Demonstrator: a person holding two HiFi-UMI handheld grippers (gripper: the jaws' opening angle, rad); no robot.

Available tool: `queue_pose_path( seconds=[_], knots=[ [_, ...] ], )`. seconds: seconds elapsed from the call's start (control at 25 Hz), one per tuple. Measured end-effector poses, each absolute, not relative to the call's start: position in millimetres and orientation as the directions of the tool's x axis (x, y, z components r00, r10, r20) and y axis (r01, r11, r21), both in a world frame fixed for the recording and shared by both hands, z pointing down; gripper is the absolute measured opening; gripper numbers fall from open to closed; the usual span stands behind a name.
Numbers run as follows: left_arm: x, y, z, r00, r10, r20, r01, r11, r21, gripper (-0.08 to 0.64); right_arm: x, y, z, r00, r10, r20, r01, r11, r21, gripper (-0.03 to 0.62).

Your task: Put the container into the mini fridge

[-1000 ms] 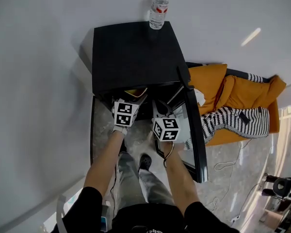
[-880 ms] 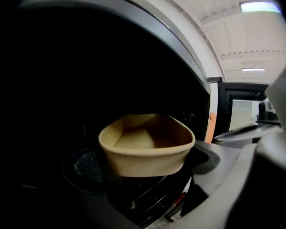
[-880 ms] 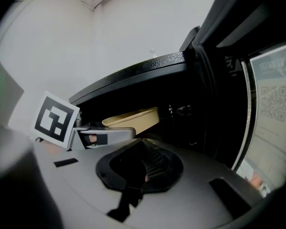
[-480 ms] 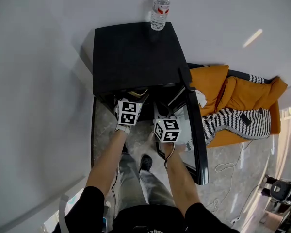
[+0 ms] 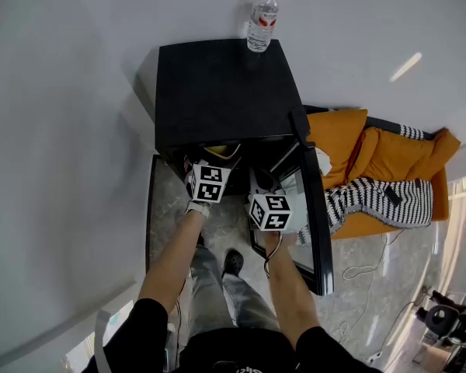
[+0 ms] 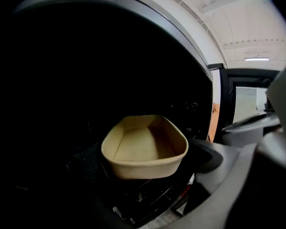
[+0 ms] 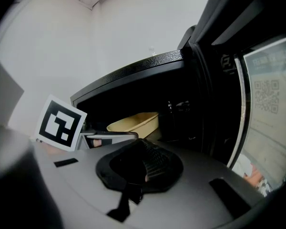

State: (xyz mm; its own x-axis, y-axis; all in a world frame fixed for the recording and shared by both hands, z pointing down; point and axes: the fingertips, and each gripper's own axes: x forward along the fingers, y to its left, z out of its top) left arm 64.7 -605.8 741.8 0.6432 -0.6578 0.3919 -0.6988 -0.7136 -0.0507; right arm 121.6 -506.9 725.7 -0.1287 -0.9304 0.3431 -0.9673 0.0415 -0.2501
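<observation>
Container (image 6: pixel 145 147): a shallow, oblong tub in pale tan, with rounded corners, a thin rim and walls that slope inward to a flat floor. It stands upright and is empty. The surface looks matte, like moulded paper.

Where the container is: inside the mini fridge (image 5: pixel 217 92), resting on a dark wire shelf (image 6: pixel 143 199). It is straight ahead of the left jaws, with its near wall facing them.

Left gripper (image 5: pixel 205 169): its jaws are spread wide and have just been opening. The near end of the container stands in the gap between them. No pad is seen pressing on it, and the right-hand jaw sits just beside the tub's right corner.

Right gripper (image 5: pixel 258 183): its jaws are apart and empty, with a bare black ribbed pad (image 7: pixel 150 163) showing. The container lies ahead of these jaws and to their left, deeper in the fridge.

Fridge door (image 5: pixel 314 216): black, swung open, standing just to the right of the right jaws.

Water bottle (image 5: pixel 262 18): clear with a red label, upright on the fridge top, well beyond both pairs of jaws.
</observation>
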Motion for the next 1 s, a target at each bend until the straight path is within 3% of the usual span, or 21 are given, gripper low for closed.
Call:
queue_pose_path(
  seconds=[0.44,0.64,1.0],
  knots=[
    [41.3,-560.5,728.4,0.667,-0.63,0.397,-0.692,-0.722,0.017,0.546,112.1,-489.7,697.9,-0.148,-0.933,0.327,-0.967,0.068,-0.244,0.0],
    [22.8,-526.6,701.6,0.688,-0.616,0.384,-0.679,-0.733,0.041,0.454,110.5,-475.5,674.9,-0.154,-0.936,0.315,-0.967,0.077,-0.244,0.0],
    [-2.8,-478.6,632.8,0.718,-0.63,0.296,-0.684,-0.717,0.136,0.189,96.6,-437.1,616.8,-0.193,-0.943,0.271,-0.956,0.119,-0.267,0.0]
  ],
)
